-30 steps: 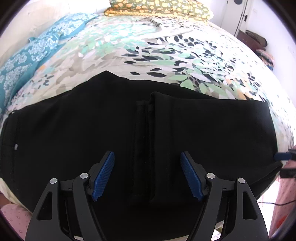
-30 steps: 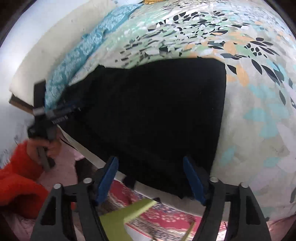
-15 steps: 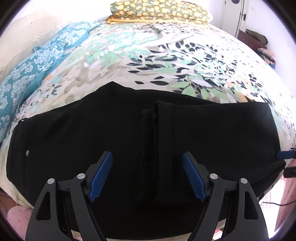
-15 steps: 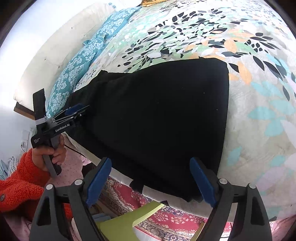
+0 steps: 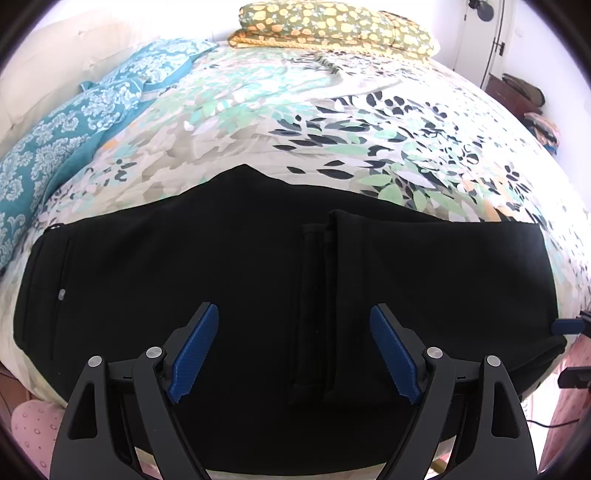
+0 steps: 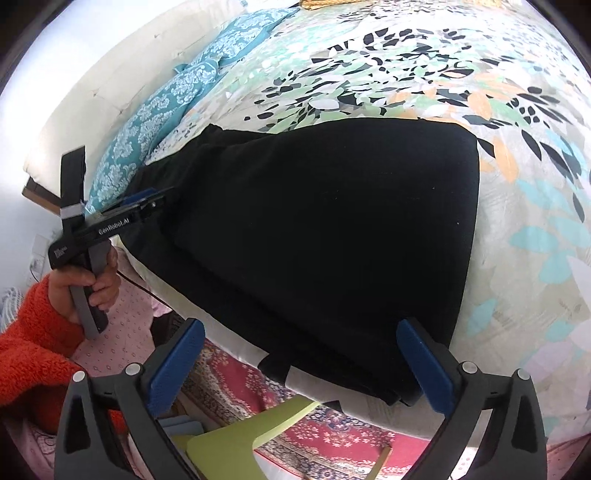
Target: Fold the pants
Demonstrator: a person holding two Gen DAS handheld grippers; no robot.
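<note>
Black pants [image 5: 229, 273] lie flat along the near edge of the bed, folded over, with the leg cuffs [image 5: 317, 306] resting across their middle. My left gripper [image 5: 293, 352] is open and empty, hovering above the pants just left of the cuffs. My right gripper [image 6: 301, 363] is open and empty, held off the bed's edge by the folded end of the pants [image 6: 332, 236]. The left gripper also shows in the right wrist view [image 6: 144, 201], at the far end of the pants.
The bed has a floral sheet [image 5: 369, 122]. Teal pillows [image 5: 74, 122] lie at the left and a yellow-green pillow [image 5: 332, 22] at the far end. A lime-green chair [image 6: 236, 439] and a red rug [image 6: 332, 424] are beside the bed.
Both grippers have pulled back from the pants. The right gripper's jaws have spread wider. The pants have not moved.
</note>
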